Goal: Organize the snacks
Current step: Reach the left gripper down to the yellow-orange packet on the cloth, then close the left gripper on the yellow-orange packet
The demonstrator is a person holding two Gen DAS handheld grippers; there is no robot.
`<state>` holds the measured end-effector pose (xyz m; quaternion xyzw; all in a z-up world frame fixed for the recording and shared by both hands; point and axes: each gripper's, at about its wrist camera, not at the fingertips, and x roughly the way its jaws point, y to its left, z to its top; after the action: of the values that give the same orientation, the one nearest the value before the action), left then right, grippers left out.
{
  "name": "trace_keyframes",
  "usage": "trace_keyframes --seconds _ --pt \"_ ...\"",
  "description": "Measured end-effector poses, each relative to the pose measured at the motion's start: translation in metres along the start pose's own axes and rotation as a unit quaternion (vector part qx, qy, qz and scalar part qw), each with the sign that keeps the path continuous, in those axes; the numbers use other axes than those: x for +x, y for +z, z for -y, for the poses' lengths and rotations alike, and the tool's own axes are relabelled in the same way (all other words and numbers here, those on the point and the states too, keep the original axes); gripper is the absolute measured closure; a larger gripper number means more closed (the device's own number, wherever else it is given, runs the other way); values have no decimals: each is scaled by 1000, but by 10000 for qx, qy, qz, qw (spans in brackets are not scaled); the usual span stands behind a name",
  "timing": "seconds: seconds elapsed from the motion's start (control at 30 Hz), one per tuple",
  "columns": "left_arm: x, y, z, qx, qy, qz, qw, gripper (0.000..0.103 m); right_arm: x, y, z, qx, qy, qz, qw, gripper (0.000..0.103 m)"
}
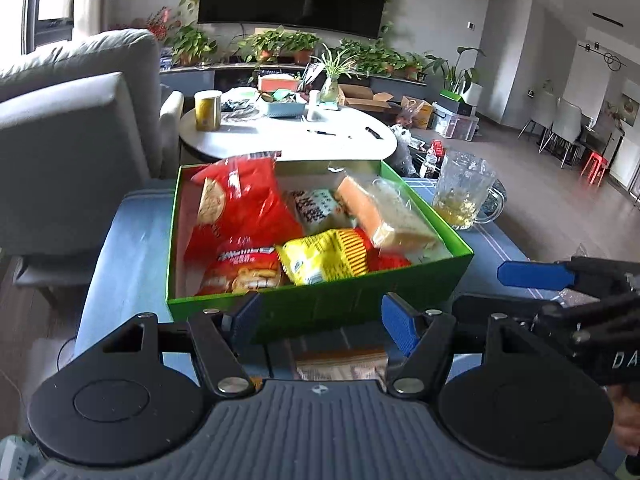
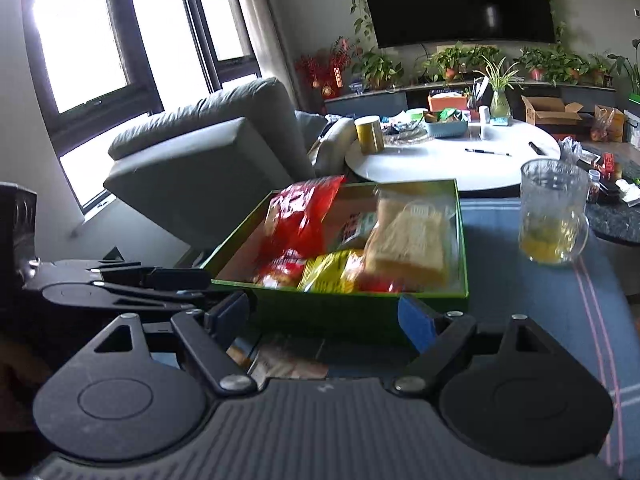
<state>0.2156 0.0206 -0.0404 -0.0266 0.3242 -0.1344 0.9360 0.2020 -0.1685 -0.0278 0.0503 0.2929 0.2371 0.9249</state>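
The left gripper (image 1: 320, 316) sat nearest the lens, its jaws apart and empty in front of the near wall of the green box (image 1: 320, 304); a flat packet (image 1: 340, 364) lay on the blue table (image 1: 132, 248) below it. The right gripper (image 2: 324, 316) hung the same way at the box's near wall, jaws apart with nothing clamped. The one box stood on the table, and held the snacks: one big red bag (image 1: 236, 208), one wrapped loaf (image 1: 384, 212), one yellow packet (image 1: 324, 256), one patterned packet (image 1: 312, 204). These probably handle light, soft and crinkly, the film likely slippery; pinching a sealed edge seemed safest. One glass mug (image 1: 464, 192) stood beside the box, fragile.
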Motion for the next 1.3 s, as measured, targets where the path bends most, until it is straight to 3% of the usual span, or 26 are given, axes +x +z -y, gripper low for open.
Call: trace_keyframes --seconds 0.4,0.87,1.07,1.2,1.3 --pt "-14 -26 -23 -195 105 -89 9997 39 11 -19 -18 129 -31 -359 9993 47" --pt "-13 -69 -51 -739 273 -551 9954 39 30 -43 -23 207 -307 -837 9958 47" --pt "-5 -71 -52 -646 277 -645 9954 39 38 -47 -28 246 -336 -1006 9941 47" --pt "7 -70 -47 -355 287 -767 9960 30 40 -49 -28 294 -340 -1044 9935 47" --pt "16 -69 -44 -213 324 -858 9956 29 39 -49 -24 360 -378 -1044 9932 47"
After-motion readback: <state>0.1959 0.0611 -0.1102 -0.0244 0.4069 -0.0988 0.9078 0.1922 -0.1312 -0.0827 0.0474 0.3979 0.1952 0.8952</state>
